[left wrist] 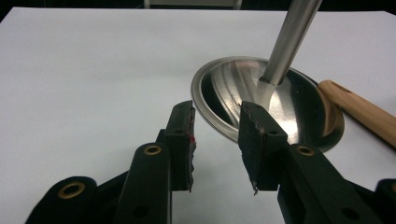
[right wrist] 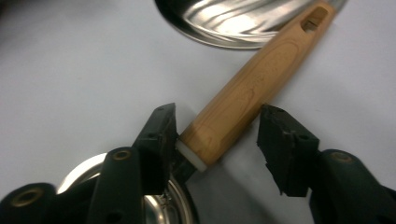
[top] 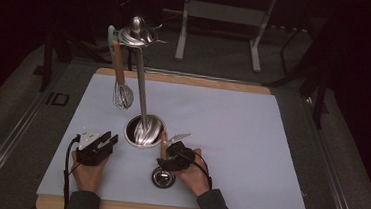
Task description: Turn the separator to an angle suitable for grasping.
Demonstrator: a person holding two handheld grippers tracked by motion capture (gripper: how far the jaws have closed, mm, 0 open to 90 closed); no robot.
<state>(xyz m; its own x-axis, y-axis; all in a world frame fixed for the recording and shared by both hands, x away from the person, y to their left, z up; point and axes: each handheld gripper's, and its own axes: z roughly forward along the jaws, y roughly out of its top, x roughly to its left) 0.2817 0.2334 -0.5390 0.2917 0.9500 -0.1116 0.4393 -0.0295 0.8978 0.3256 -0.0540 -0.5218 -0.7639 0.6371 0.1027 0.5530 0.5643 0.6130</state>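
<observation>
Just in front of the round steel base (top: 143, 131) of a utensil stand, on a white mat (top: 251, 140), the right gripper (top: 164, 155) sits around the wooden handle (top: 163, 142) of a utensil. In the right gripper view, the handle (right wrist: 247, 98) lies slantwise between the gripper (right wrist: 217, 140) jaws, which stand fairly wide. One jaw touches the handle next to its white collar. The other jaw stands clear of the wood, with mat showing in the gap, so the handle is bracketed but not clamped. The handle's far end, with a slot through it, reaches the rim of the base (right wrist: 233, 23). At its near end, a round steel head (right wrist: 154, 205) lies partly under the gripper; the high view shows it (top: 163, 177) just in front of the base, beneath the right hand.

To the left of the base, the left gripper (top: 108, 141) rests low on the mat, pointing at the base. In the left gripper view, its jaws (left wrist: 217, 140) stand wide apart with nothing between them, just short of the base's rim (left wrist: 219, 126), and the handle (left wrist: 364, 114) shows on the far side of the base.

A steel pole (top: 142, 91) rises from the middle of the base to a ring of hooks. A whisk (top: 122, 95) with a wooden handle hangs from that ring, above the mat behind and to the left of the base.
</observation>
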